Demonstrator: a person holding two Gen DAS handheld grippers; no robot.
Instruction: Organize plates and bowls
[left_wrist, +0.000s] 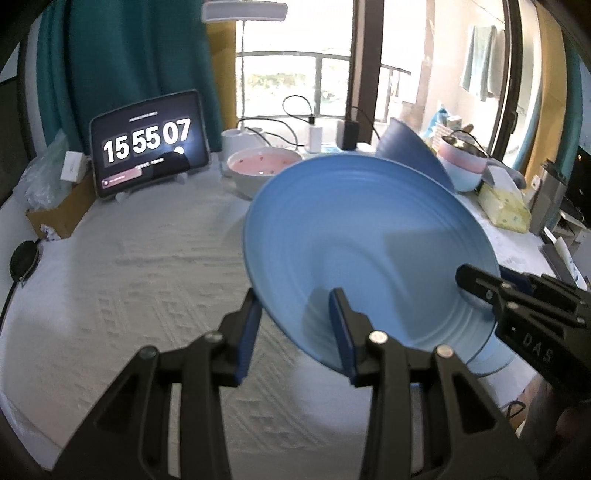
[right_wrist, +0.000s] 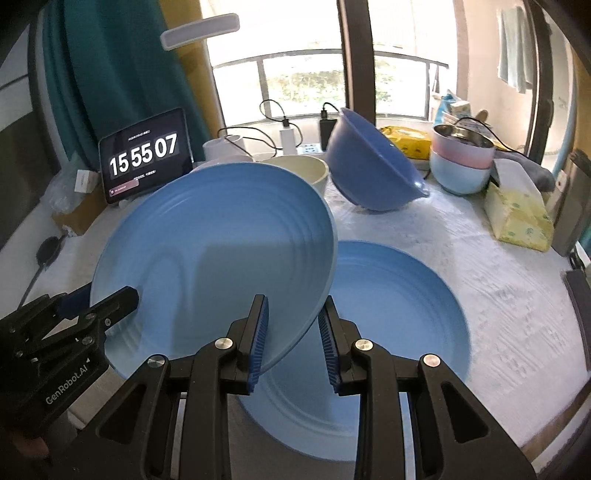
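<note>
Left wrist view: nearest me is my left gripper (left_wrist: 295, 332), jaws partly apart and straddling the near rim of the light blue plate (left_wrist: 369, 251), one pad under it and one on its upper face. The plate is tilted and lifted off the white tablecloth (left_wrist: 129, 288). My right gripper (left_wrist: 476, 284) comes in from the right and bites the same plate's edge. Beyond sit a pink-lined bowl (left_wrist: 264, 164) and a tipped dark blue bowl (left_wrist: 410, 155).

Right wrist view: closest are my right gripper's pads (right_wrist: 258, 332), closed partway over the plate's rim, with my left gripper on the far edge at the picture's left. Directly below and to the right lies a second blue plate (right_wrist: 399, 295), flat on the cloth.

I judge I'm mid-carry, stacking one plate on the other. Next I must shift it over the lower plate, level it, lower it, then let go with both grippers together.
</note>
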